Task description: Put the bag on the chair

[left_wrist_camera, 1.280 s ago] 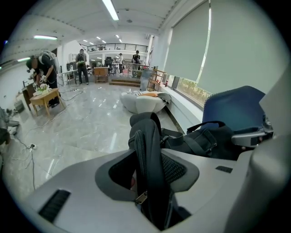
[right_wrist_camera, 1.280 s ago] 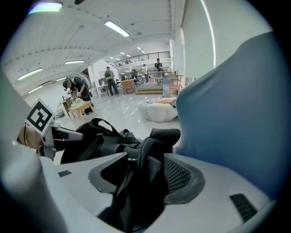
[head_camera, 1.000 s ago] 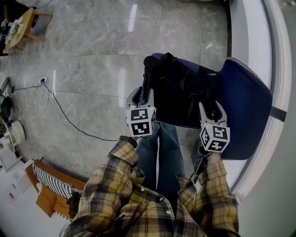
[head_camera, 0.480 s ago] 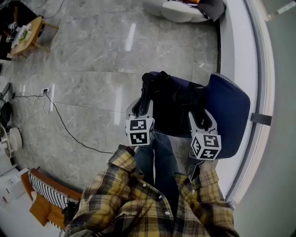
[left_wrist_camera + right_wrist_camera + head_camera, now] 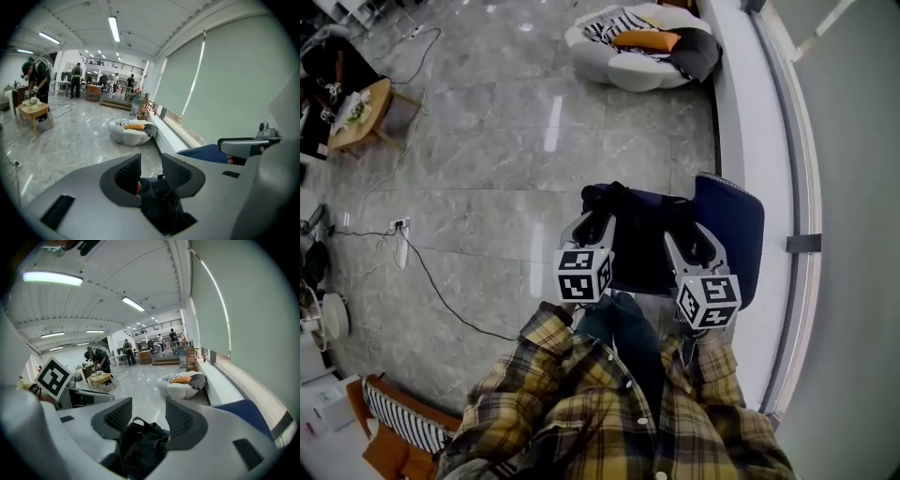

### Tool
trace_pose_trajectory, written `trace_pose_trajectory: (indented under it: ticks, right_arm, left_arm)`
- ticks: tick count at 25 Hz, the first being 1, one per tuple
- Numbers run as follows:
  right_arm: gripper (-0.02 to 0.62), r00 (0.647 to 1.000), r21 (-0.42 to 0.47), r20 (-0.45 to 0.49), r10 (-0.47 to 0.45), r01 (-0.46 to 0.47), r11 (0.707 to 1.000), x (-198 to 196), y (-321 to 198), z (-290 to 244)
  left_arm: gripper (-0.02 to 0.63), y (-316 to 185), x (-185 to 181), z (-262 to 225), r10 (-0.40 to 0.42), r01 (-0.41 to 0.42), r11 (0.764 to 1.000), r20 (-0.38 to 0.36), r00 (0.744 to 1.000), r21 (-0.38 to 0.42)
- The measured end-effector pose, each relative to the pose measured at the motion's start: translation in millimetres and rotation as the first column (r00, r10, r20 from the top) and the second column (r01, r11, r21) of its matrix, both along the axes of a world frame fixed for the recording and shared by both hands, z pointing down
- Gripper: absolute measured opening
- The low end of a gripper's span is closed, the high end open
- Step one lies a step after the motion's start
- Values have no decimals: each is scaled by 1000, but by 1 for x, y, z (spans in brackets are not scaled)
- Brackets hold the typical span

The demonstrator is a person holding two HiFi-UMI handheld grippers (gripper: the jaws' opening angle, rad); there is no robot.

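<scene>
Black bag (image 5: 637, 239) over the seat of the blue chair (image 5: 731, 234), covering most of it; blue left bare only along the raised back and a thin strip at the far rim. Not clear from above whether fully settled or partly carried. Left end of the bag right at the seat's edge, on the open-floor side.

Clamped at both ends. Left gripper (image 5: 592, 223) closed onto dark fabric at the floor-side end: in the left gripper view, bag (image 5: 159, 197) bunched between the two ribbed pads and touching both. Right gripper (image 5: 689, 246) grasping the end nearer the chair back: in the right gripper view, bag (image 5: 140, 441) filling the gap between the pads, with a loop of strap standing up just above them. Marker cubes toward the person, plaid sleeves (image 5: 544, 375) behind.

Hemmed in on the right: chair back close against a long white ledge (image 5: 741, 131) under the window blinds. Plenty of room on the left and beyond: grey polished floor (image 5: 487, 187), bare near the chair. Farther out, well apart from the chair, a white beanbag seat (image 5: 628, 47) with an orange cushion against the same ledge, a thin cable (image 5: 441, 267) trailing across the floor, and a small wooden table (image 5: 361, 103) at the far left.
</scene>
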State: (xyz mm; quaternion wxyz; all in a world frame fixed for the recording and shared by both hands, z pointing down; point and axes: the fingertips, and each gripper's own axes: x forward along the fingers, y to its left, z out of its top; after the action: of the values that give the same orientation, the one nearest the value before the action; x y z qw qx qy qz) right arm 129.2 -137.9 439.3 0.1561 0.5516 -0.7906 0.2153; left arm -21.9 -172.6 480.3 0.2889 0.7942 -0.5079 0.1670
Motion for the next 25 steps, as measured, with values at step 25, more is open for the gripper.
trace_pose_trajectory:
  ticks: [25]
  right_arm:
    - [18, 978, 270, 31, -205, 189, 944, -25, 30, -167]
  left_arm:
    - [39, 49, 57, -201, 398, -374, 870, -9, 917, 320]
